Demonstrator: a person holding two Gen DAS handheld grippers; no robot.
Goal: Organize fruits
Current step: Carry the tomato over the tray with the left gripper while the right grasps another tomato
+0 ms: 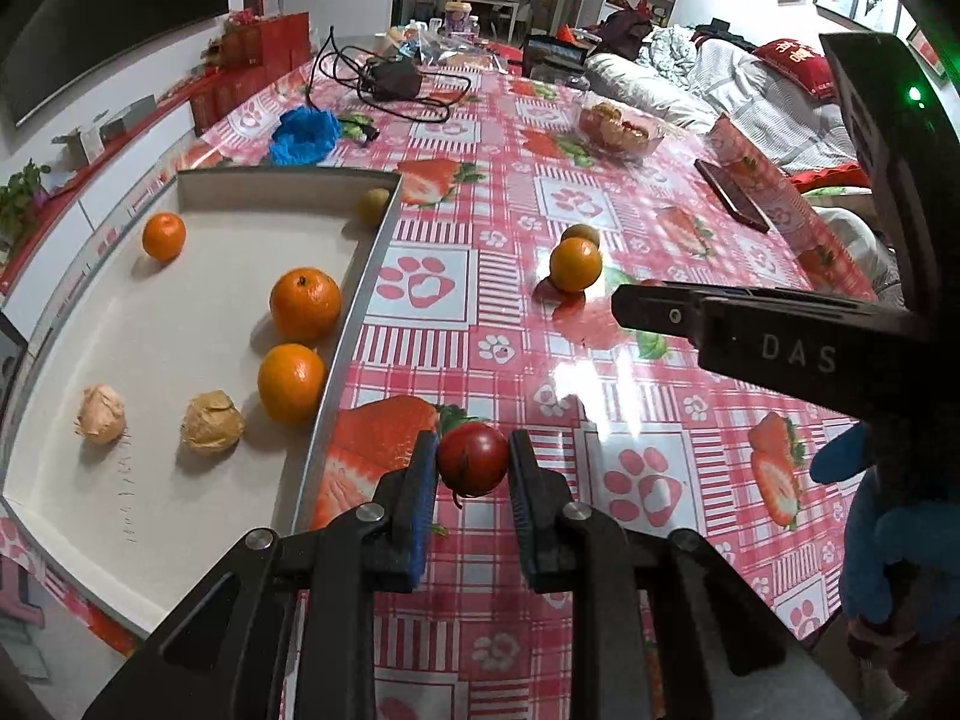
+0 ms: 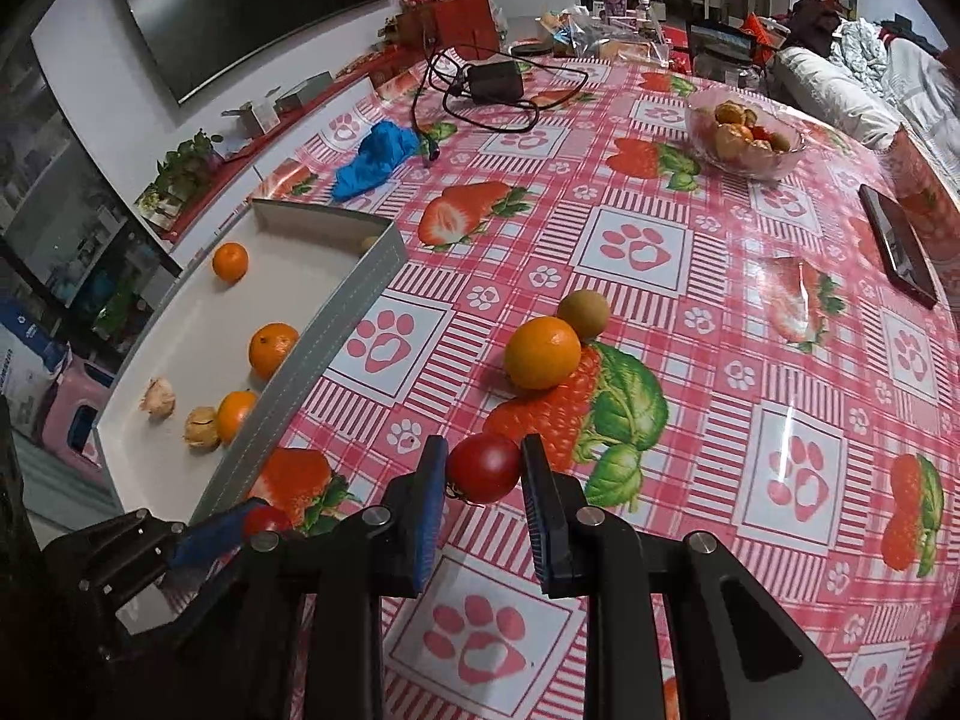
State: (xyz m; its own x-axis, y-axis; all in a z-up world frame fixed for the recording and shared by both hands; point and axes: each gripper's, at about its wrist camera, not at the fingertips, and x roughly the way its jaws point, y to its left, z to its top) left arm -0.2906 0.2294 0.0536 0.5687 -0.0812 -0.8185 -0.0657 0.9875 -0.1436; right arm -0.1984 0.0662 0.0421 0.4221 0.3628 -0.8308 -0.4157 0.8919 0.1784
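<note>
The left gripper [image 1: 473, 468] is clamped on a small red tomato [image 1: 473, 459], pads pressed to both its sides; the fruit sits just above the strawberry-print tablecloth [image 1: 630, 228], right beside the grey edge of the tray [image 1: 345, 324].

The right gripper [image 2: 483, 468] is likewise clamped on a second red tomato [image 2: 483, 467], held between its blue pads [image 2: 429, 516].

In the right wrist view, the left gripper and its tomato appear at 8 o'clock from the right gripper, low at the tray corner.

At 12 o'clock from the right gripper, an orange [image 2: 542, 352] lies loose on the tablecloth, touching a smaller brownish-green fruit [image 2: 583, 313] behind it.

At 10 o'clock, the shallow tray holds three oranges: one by the far wall [image 2: 230, 261], one mid-tray [image 2: 273, 350] and one near the right wall [image 2: 235, 414]. Two papery tan fruits [image 2: 200, 427] lie beside the nearest orange. One small yellowish fruit [image 1: 373, 204] rests in the far right corner of the tray.

At 1 o'clock, well apart, a clear bowl [image 2: 702, 138] contains mixed fruit. A dark phone [image 2: 897, 243] lies at 2 o'clock near the table edge. A blue crumpled item [image 2: 378, 159] and a black adapter with cable [image 2: 495, 84] lie beyond the tray at 11 o'clock.
</note>
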